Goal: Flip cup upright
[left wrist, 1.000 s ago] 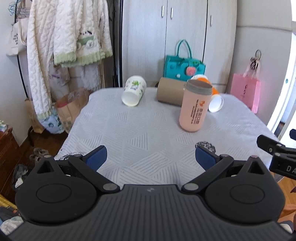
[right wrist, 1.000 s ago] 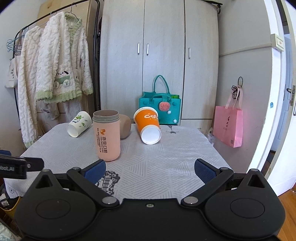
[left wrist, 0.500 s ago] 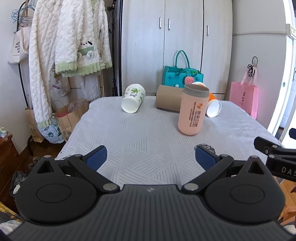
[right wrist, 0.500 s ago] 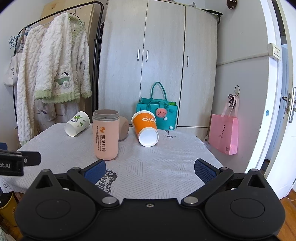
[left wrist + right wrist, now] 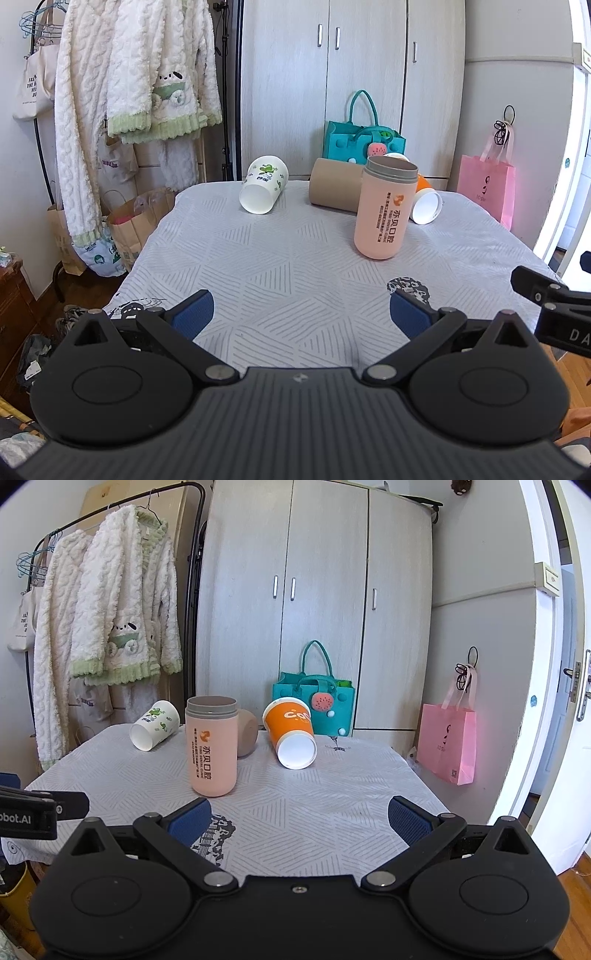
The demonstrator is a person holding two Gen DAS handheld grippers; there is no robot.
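Observation:
A pink cup (image 5: 384, 214) (image 5: 212, 746) stands upright on the table, mouth up. Behind it three cups lie on their sides: a white cup with green print (image 5: 263, 190) (image 5: 154, 725), a brown cup (image 5: 334, 186) (image 5: 246, 733), and an orange cup (image 5: 426, 203) (image 5: 293, 733). My left gripper (image 5: 301, 317) is open and empty over the table's near edge. My right gripper (image 5: 299, 818) is open and empty, also near the front edge, well short of the cups.
The table (image 5: 295, 266) has a grey patterned cloth. A teal bag (image 5: 314, 705) and wardrobe stand behind it. A pink bag (image 5: 447, 744) hangs at right. Coats on a rack (image 5: 136, 81) and paper bags (image 5: 136, 218) are at left.
Both grippers have tilted and drawn back a little, so the cups sit slightly lower and farther in view. The cups have not moved. Both grippers stay open.

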